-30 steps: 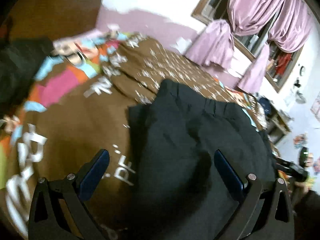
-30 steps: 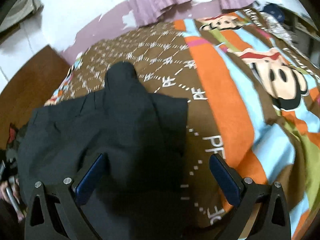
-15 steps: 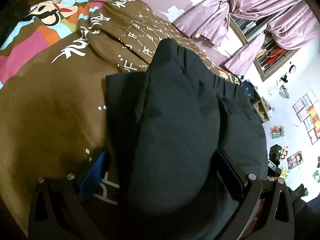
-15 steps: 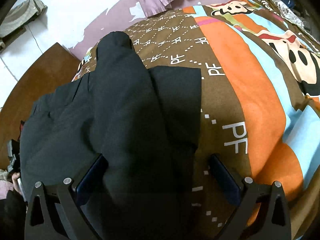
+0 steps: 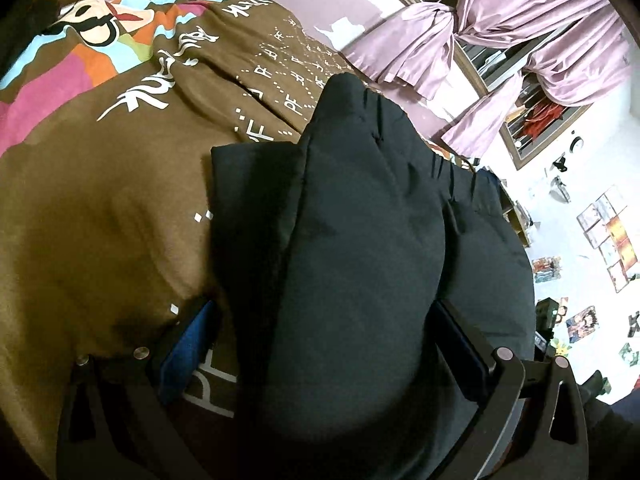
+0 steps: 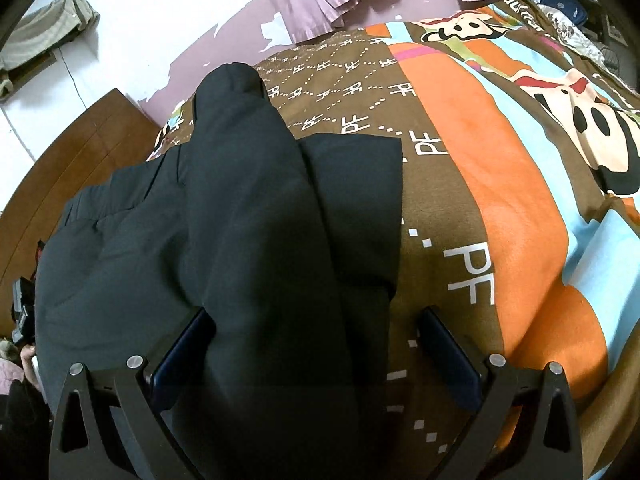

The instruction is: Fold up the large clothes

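Note:
A pair of large black trousers [image 5: 360, 240] lies partly folded on the bed, with one raised fold running down the middle and the pleated waistband at the far end. It also shows in the right wrist view [image 6: 248, 232]. My left gripper [image 5: 320, 344] is open, its fingers low on either side of the near end of the raised fold. My right gripper [image 6: 312, 344] is open too, straddling the same fold from the other side. Neither holds cloth.
The bed is covered by a brown blanket [image 5: 100, 220] with white letters and bright cartoon panels [image 6: 560, 128]. Purple curtains [image 5: 520, 40] hang at a window beyond the bed. A wooden headboard [image 6: 80, 168] stands at the left. Posters hang on the white wall [image 5: 608, 240].
Both grippers have come down and forward close over the trousers, so the raised fold now sits between the open fingers of each. The jaws have stayed open.

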Tool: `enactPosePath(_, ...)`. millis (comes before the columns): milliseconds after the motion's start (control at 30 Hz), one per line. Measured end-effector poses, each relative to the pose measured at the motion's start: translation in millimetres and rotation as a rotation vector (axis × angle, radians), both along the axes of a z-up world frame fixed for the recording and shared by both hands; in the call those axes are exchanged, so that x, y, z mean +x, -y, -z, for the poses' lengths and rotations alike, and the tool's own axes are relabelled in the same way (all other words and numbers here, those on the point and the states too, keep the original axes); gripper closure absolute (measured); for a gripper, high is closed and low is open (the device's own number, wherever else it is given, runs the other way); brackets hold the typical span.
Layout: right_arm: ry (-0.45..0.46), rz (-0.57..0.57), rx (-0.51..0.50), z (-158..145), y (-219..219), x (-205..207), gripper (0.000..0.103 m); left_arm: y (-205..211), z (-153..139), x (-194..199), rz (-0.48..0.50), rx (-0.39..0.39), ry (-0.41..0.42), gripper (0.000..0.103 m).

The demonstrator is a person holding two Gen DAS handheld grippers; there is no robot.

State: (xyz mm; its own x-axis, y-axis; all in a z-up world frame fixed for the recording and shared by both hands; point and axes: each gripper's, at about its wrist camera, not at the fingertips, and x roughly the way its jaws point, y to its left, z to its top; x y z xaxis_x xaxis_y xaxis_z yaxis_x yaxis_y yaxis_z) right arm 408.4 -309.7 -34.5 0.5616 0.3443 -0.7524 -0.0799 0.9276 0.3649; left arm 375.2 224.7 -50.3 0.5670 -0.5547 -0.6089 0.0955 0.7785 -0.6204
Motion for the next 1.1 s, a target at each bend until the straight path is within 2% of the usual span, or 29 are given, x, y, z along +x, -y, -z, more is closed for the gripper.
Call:
enactPosePath(967, -0.036, 0.019, 0.013, -1.9, -1.7, 0.4, 0.0, 4.8, 1.3, 2.8, 0.013, -0.006, -0.011, 0.001)
enactPosePath(1033, -0.045, 0.026, 0.018, -2.8, -2.1, -0.7, 0.004, 5.5, 1.3, 1.5, 0.016, -0.005, -0.01, 0.001)
enactPosePath(1100, -0.043, 0.021, 0.029, -5.4, -2.9, -3.5, 0.017, 6.9, -0.1, -0.7, 0.02, -0.003, -0.006, 0.001)
